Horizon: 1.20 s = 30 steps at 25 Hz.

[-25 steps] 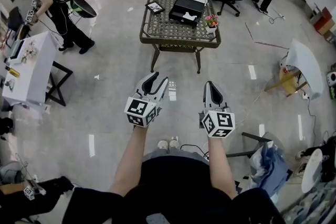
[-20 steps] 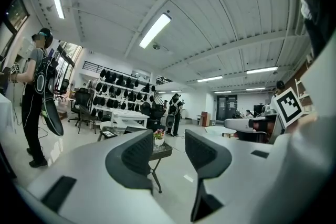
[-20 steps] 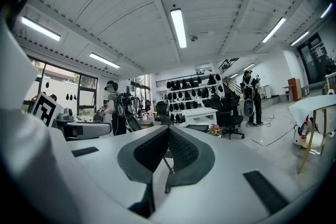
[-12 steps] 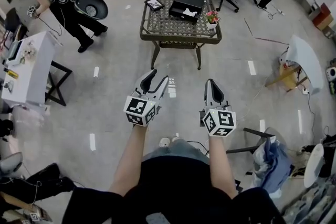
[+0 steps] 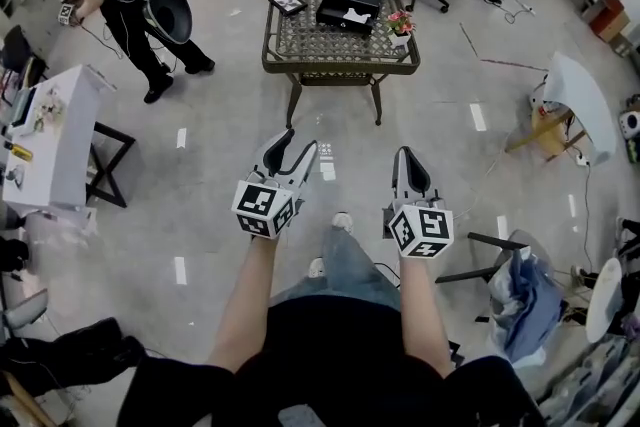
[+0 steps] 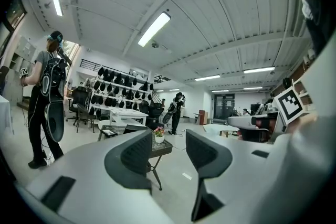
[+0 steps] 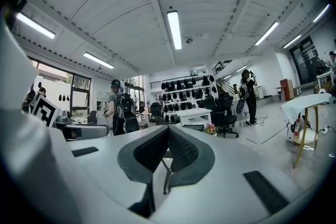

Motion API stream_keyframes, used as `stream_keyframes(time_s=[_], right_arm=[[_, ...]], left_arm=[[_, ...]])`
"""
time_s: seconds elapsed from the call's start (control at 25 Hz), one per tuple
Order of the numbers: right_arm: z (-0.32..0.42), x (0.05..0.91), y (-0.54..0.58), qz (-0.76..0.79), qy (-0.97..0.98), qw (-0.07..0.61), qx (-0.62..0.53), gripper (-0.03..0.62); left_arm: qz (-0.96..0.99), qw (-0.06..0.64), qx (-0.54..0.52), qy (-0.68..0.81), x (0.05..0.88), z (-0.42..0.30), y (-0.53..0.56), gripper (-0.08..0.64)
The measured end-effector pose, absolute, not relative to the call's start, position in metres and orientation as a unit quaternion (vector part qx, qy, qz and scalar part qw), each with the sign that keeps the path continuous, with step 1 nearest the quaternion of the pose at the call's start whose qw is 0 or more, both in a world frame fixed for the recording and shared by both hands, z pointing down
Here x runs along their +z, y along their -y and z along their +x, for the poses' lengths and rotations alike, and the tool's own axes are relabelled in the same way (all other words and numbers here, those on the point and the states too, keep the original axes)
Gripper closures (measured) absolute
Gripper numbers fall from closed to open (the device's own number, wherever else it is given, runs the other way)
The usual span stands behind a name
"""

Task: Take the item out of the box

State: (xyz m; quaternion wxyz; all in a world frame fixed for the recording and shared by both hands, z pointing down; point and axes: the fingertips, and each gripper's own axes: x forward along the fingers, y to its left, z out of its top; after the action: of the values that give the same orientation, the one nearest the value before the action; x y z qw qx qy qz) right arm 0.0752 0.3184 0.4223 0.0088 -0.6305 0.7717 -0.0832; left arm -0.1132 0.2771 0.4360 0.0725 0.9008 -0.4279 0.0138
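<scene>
The black box (image 5: 351,3) lies on the wicker table (image 5: 300,45) well ahead, between the wide, empty left gripper (image 5: 298,145) jaws and the closed, empty right gripper (image 5: 408,157) jaws, neither clearly nearer.

Your L gripper (image 6: 169,144): jaws apart, nothing btwn the pads. Thru the gap you see a wicker table (image 6: 163,149) w/ a flower pot (image 6: 159,137) on it. Person (image 6: 44,97) w/ backpack stands far left. Marker cube (image 6: 290,105) at right edge.
</scene>
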Motion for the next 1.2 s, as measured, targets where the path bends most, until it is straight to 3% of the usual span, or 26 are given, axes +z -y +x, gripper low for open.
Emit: stream_keyframes(time_s=[0.52, 1.2], right_arm=[[0.079, 0.428, -0.26, -0.631, -0.771, 0.01, -0.083, 0.589], [0.098, 0.438, -0.097, -0.61, -0.787, -0.001, -0.088, 0.589]], left_arm=[[0.899, 0.075, 0.018, 0.43, 0.446, -0.112, -0.216, 0.36], [0.886, 0.091, 0.017, 0.454, 0.461, -0.097, -0.069, 0.362]])
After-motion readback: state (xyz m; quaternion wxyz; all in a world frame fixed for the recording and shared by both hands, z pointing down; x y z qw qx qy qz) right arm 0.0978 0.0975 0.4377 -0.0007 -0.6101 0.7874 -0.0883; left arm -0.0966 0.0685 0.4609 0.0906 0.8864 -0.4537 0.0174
